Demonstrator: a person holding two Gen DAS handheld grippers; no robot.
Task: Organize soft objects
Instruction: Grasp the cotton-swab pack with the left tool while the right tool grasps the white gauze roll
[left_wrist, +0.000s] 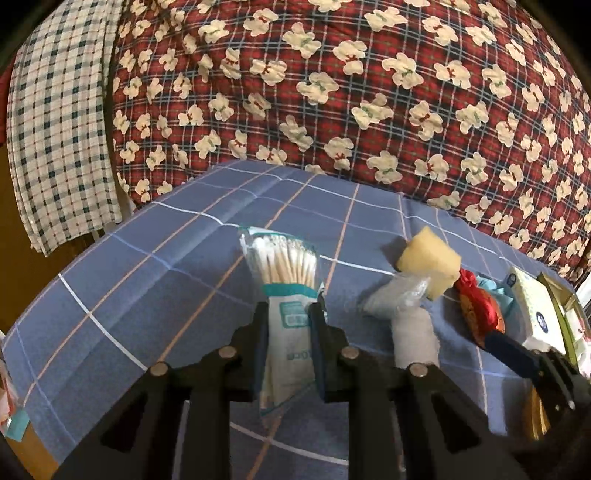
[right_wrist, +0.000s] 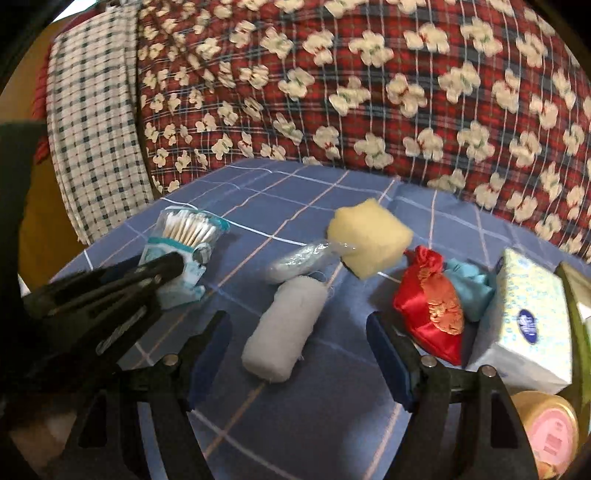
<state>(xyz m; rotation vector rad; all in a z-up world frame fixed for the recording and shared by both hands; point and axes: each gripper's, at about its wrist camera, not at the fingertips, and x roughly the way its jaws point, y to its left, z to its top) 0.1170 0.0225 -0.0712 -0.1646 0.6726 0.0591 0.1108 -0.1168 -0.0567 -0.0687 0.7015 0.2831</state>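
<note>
Blue checked cloth (right_wrist: 303, 413) covers the table I'm working on, with a big red plaid quilt with white flower shapes (left_wrist: 369, 92) bunched up behind it and a white-and-green checked fabric (left_wrist: 55, 147) hanging off to the left.

So my left gripper (left_wrist: 287, 314) is clamped down on a clear plastic packet of wooden cotton swabs (left_wrist: 284, 280), pinching the printed lower half while the swab tips stick up above the jaws. The packet's bottom edge looks like it's touching the cloth, can't say for sure.

My right gripper (right_wrist: 299, 339) is spread wide with nothing gripped, hovering right over a pale grey roll of soft cloth (right_wrist: 284, 332) that lies between the blue pads without touching them. Just past that roll there's a grey bundle in clear plastic wrap (right_wrist: 295, 260), and a yellow sponge block (right_wrist: 369, 236) touching it. Off to the right sit a shiny red satin pouch with gold embroidery (right_wrist: 432, 306), a teal cloth pouch (right_wrist: 471, 291) behind it, and a white tissue pack (right_wrist: 528, 321) beside those.
</note>
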